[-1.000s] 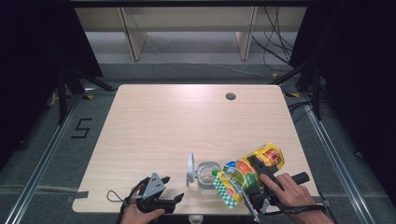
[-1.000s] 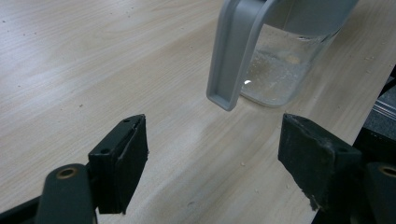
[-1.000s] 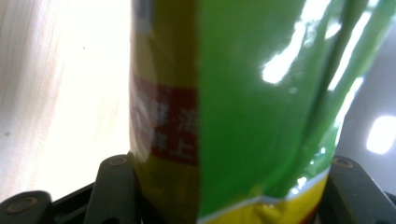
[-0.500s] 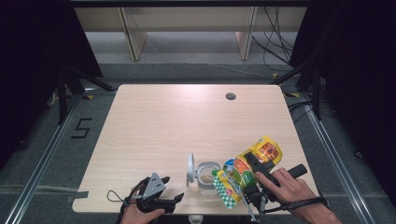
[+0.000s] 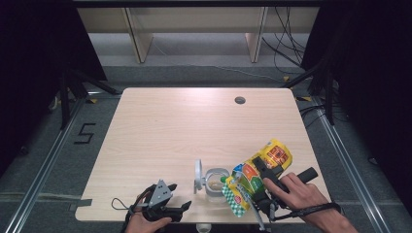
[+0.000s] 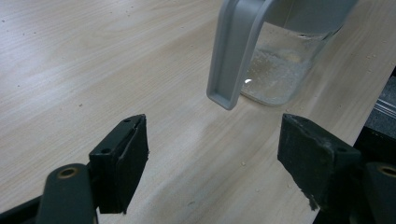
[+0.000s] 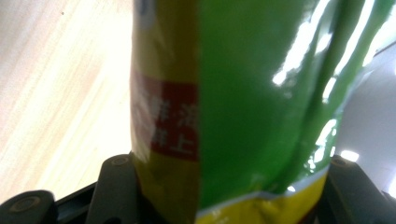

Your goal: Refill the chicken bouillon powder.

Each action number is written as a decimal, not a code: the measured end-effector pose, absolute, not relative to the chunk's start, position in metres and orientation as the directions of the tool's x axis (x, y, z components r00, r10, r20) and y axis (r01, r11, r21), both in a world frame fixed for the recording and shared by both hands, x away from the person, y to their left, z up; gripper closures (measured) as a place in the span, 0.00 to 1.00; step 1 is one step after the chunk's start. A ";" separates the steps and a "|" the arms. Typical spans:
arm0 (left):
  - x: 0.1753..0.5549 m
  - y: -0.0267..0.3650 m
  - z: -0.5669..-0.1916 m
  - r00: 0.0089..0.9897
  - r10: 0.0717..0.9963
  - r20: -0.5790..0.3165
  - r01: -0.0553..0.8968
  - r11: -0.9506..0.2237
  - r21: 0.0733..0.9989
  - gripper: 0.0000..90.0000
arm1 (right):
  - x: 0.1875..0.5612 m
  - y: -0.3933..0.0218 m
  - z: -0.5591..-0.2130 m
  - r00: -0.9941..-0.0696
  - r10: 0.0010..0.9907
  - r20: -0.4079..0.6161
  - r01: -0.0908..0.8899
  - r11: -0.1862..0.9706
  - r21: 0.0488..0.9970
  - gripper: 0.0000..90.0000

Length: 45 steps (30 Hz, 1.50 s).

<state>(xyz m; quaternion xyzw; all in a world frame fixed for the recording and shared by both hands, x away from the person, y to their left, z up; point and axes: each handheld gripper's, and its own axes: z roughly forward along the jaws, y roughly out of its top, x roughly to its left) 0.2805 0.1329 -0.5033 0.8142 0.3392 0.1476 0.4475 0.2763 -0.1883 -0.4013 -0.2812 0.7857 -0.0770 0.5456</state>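
Near table edge, left: left gripper (image 5: pixel 180 208) resting low over the wooden table (image 5: pixel 160 131), jaws spread wide, nothing between them. In the left gripper view, bare tabletop between the two black pads (image 6: pixel 125 163), with the grey handle (image 6: pixel 236 51) of the clear jug (image 6: pixel 280 70) just beyond and ahead of the gap, not touching either pad.

Near table edge, right: right gripper (image 5: pixel 257 167) held in a hand (image 5: pixel 296 194), jaws closed on a yellow-green snack bag (image 5: pixel 255 177). In the right gripper view, bag (image 7: pixel 243 102) clamped between both jaws at the bottom of the frame. Bag tilted, lower end with green chequered pattern over the mouth of the jug (image 5: pixel 215 182), upper yellow end raised toward the right.

Jug standing on the table between the two grippers, round grey lid (image 5: pixel 198 174) upright at its left side. A thin layer of pale grains visible at the jug bottom.

Farther off: round grommet hole (image 5: pixel 239 100) near the far edge. Beyond the table, pale wooden shelving legs (image 5: pixel 138 39) and loose cables (image 5: pixel 286 43) on the floor.
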 end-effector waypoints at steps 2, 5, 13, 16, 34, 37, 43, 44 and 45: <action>0.280 0.133 -0.503 0.729 0.682 -0.060 0.416 -0.372 0.830 0.27 | 0.278 -0.187 -0.401 -0.242 -0.533 -0.811 -0.369 0.823 -0.431 0.53; 0.280 0.133 -0.503 0.725 0.685 -0.065 0.420 -0.365 0.831 0.27 | 0.278 -0.187 -0.401 -0.241 -0.533 -0.811 -0.360 0.825 -0.435 0.53; 0.280 0.133 -0.503 0.727 0.684 -0.065 0.421 -0.369 0.829 0.27 | 0.275 -0.186 -0.400 -0.252 -0.531 -0.809 -0.338 0.831 -0.441 0.53; 0.280 0.133 -0.503 0.725 0.686 -0.066 0.422 -0.366 0.830 0.26 | 0.275 -0.186 -0.399 -0.248 -0.532 -0.809 -0.340 0.830 -0.442 0.53; 0.280 0.133 -0.503 0.723 0.688 -0.063 0.421 -0.367 0.829 0.26 | 0.279 -0.183 -0.397 -0.244 -0.564 -0.789 -0.353 0.809 -0.470 0.53; 0.280 0.133 -0.503 0.727 0.684 -0.067 0.423 -0.368 0.828 0.26 | 0.278 -0.183 -0.395 -0.232 -0.582 -0.780 -0.352 0.797 -0.490 0.53; 0.280 0.133 -0.503 0.724 0.687 -0.067 0.421 -0.363 0.832 0.26 | 0.278 -0.182 -0.395 -0.233 -0.587 -0.775 -0.356 0.793 -0.494 0.53; 0.280 0.133 -0.503 0.723 0.687 -0.072 0.425 -0.360 0.831 0.26 | 0.279 -0.182 -0.394 -0.227 -0.587 -0.777 -0.357 0.793 -0.494 0.53; 0.280 0.133 -0.503 0.724 0.686 -0.071 0.424 -0.361 0.831 0.26 | 0.279 -0.182 -0.394 -0.229 -0.590 -0.774 -0.357 0.791 -0.497 0.53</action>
